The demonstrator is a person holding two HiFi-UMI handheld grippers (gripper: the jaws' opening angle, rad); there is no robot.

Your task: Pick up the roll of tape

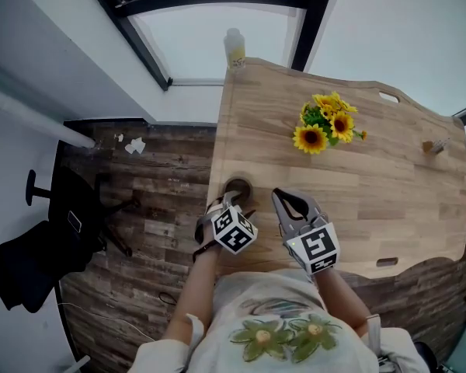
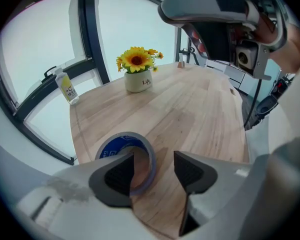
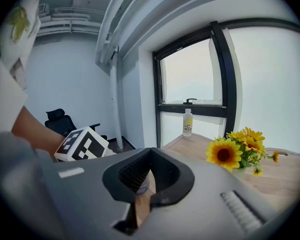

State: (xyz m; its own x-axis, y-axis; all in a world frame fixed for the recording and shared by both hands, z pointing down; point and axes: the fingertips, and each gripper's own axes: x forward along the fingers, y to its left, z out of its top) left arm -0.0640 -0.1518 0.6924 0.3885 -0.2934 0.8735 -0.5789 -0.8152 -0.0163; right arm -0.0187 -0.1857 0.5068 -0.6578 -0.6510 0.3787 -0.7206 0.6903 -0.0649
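The roll of tape (image 1: 238,188) lies flat on the wooden table (image 1: 373,200), close to its left edge. In the left gripper view the roll of tape (image 2: 119,145) shows a grey outside and a blue inside. My left gripper (image 2: 154,165) points steeply down over it, open. Its left finger (image 2: 115,176) stands in the roll's hole, and its right finger (image 2: 192,170) stands outside, apart from the wall. From the head view, the left gripper (image 1: 231,202) sits right at the roll. My right gripper (image 1: 284,199) hovers beside it to the right, fingertips together, holding nothing; the right gripper (image 3: 150,156) looks shut.
A pot of sunflowers (image 1: 325,123) stands mid-table and a spray bottle (image 1: 234,49) at the far corner. A small object (image 1: 433,144) lies at the right edge. A black office chair (image 1: 62,231) stands on the wood floor, left of the table.
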